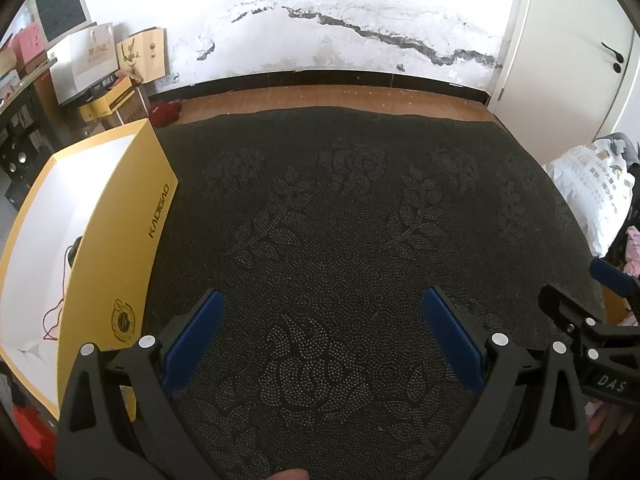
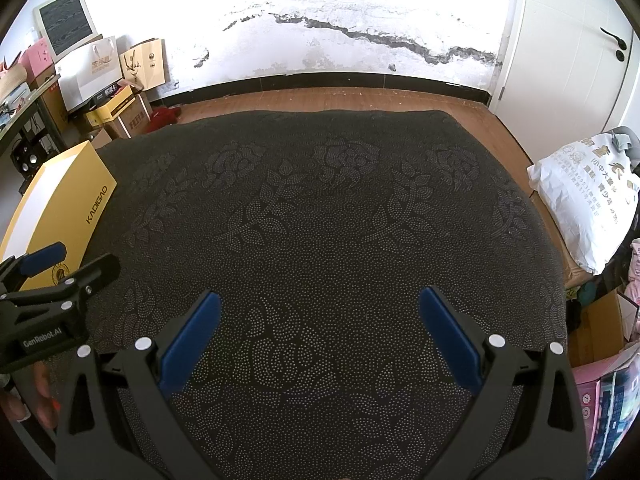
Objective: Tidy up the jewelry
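While both grippers, left (image 1: 320, 308) & right (image 2: 320, 308), hang wide w/ nothing held, I'd worry abt snagging the cord (image 1: 60, 280) in the box (image 1: 120, 240).

Daylight blows out the cracked white plaster wall (image 1: 320, 20) — pure glare up top. Fisheye bends edges; dark dotted cloth (image 2: 320, 220) stays sharp.

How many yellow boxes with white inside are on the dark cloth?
1. The open yellow cardboard box stands at the left edge of the dark dotted floral cloth; a thin red cord lies inside. Other jewelry may be hidden.
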